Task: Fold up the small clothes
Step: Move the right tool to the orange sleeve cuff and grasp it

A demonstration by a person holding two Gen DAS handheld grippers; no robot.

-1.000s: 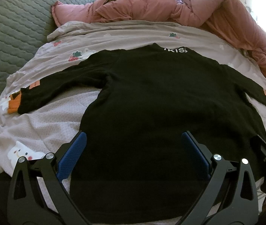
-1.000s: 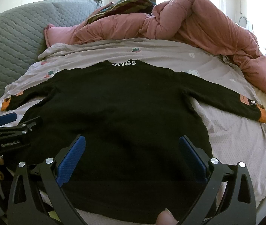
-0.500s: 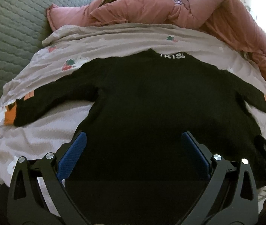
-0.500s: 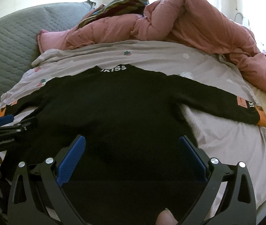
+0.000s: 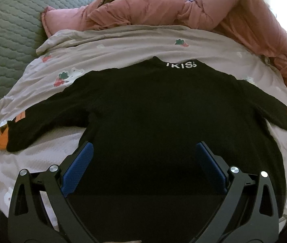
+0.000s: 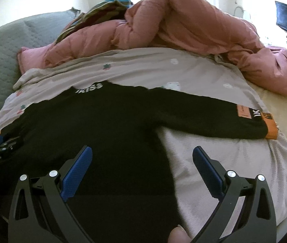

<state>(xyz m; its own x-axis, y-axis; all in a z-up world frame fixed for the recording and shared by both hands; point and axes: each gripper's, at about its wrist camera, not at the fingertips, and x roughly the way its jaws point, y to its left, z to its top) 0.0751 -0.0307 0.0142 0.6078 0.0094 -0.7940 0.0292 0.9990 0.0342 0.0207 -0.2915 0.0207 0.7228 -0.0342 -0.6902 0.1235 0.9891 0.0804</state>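
The black sweater lies flat, sleeves spread, across the middle of the bed, its hem at the near edge, so by my reckoning no fold is made yet. The left gripper and right gripper hover wide apart, holding nothing. The collar reads "IKISS"; the orange cuff's lettering is too small to read.

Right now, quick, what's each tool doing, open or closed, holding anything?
Left tool: open, holding nothing, above the black sweater.
Right tool: open, holding nothing, over the sweater's right edge.
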